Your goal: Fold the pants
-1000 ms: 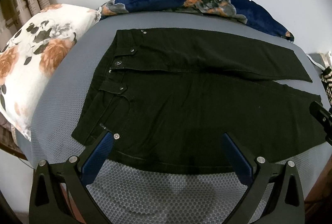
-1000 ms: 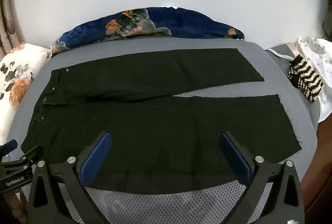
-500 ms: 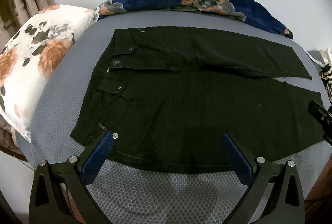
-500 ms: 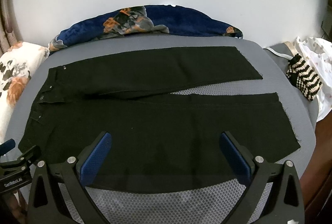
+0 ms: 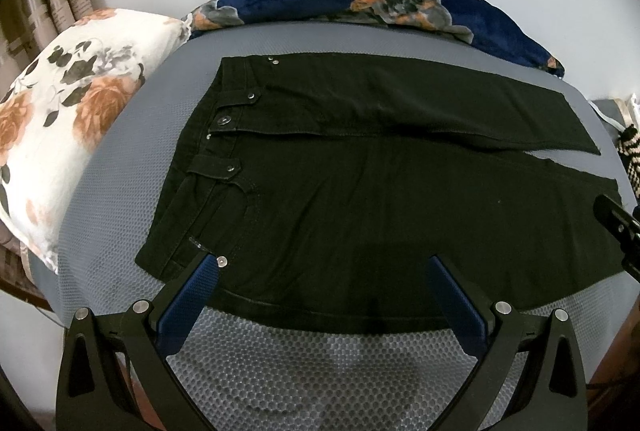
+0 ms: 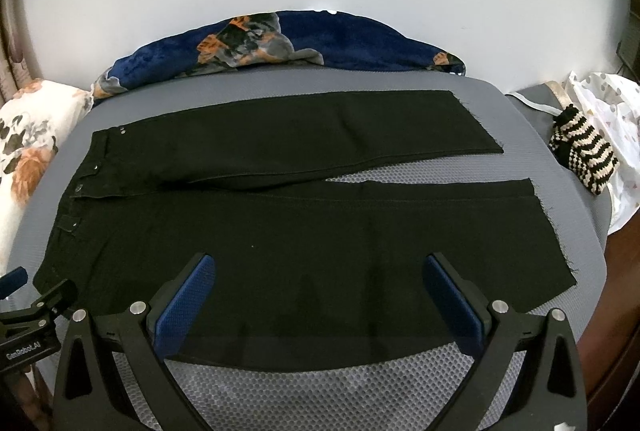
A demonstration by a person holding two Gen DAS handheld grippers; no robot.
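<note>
Black pants lie flat on a grey mesh surface, waistband to the left, the two legs spread apart toward the right; they also show in the right wrist view. My left gripper is open and empty, hovering over the near edge by the waist end. My right gripper is open and empty, over the near edge of the near leg. The tip of the right gripper shows at the right edge of the left view, and the left gripper at the lower left of the right view.
A white floral pillow lies left of the waistband. A blue floral blanket is bunched along the far edge by the white wall. A black-and-cream striped knit item and a white spotted cloth lie at the right.
Both views have shifted slightly; the pants sit a little lower and farther in the frames, so both grippers have risen or drawn back a bit. The pants have not moved.
</note>
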